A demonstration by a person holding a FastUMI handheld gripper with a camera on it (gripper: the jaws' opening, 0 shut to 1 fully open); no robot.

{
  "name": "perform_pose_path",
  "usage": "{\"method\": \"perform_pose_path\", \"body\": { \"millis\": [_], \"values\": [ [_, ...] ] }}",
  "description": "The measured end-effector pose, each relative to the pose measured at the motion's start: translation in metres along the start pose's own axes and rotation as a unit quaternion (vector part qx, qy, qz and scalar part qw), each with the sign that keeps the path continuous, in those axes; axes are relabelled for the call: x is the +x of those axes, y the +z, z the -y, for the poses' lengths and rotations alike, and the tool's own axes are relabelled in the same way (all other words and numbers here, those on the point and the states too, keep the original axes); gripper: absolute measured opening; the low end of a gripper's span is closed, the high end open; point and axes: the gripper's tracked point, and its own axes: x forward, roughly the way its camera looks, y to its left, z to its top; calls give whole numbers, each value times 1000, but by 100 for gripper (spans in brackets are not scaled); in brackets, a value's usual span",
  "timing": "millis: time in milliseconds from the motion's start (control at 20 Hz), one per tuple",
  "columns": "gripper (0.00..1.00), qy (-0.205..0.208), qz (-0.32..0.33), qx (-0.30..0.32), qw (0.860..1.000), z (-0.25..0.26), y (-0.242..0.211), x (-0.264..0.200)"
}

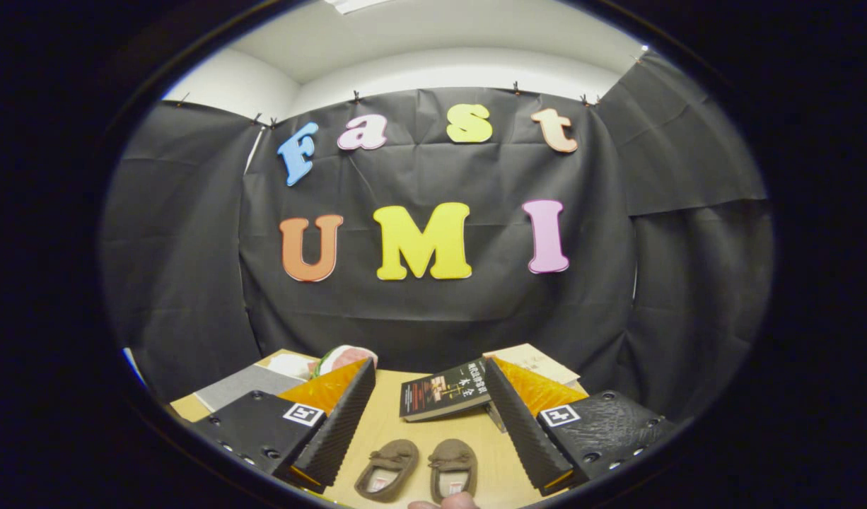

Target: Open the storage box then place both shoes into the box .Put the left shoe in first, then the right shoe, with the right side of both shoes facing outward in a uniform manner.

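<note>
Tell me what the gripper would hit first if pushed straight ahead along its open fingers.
Probably the dark book lying on the table beyond the open gripper; the two brown shoes sit lower, between the fingers. Depth is unclear.

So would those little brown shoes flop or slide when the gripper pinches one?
Probably soft: the brown shoes look like fuzzy fabric moccasins, so a pinched side may fold. They seem light and flat-soled, unlikely to roll. The gripper is open, with both shoes between its fingers.

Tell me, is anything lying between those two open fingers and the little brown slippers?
Nothing visible does. The gripper is open, and the two small brown moccasin-style shoes lie side by side on bare wooden tabletop between its fingers. The dark-covered book lies beyond them, not in between.
</note>
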Motion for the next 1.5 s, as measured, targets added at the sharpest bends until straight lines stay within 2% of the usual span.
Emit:
{"method": "perform_pose_path", "body": {
  "millis": [200, 300, 400, 500, 550, 650, 800, 950, 1100, 1200, 1350, 1500],
  "values": [
    [95, 16, -10, 7, 1000, -6, -6, 9],
    [95, 36, -24, 17, 999, -15, -13, 17],
    [95, 80, -61, 40, 994, -36, -32, 26],
    [95, 140, -105, 87, 981, -64, -54, 35],
    [95, 175, -129, 118, 969, -78, -66, 39],
    [95, 242, -191, 182, 934, -107, -89, 43],
    [95, 304, -249, 256, 883, -138, -116, 53],
    [95, 363, -307, 348, 808, -176, -134, 64],
    [95, 399, -367, 407, 735, -203, -159, 77],
    [95, 410, -396, 428, 701, -218, -174, 84],
    [95, 412, -427, 440, 674, -225, -193, 91],
    [95, 413, -446, 439, 662, -233, -209, 100]
  ]
}}
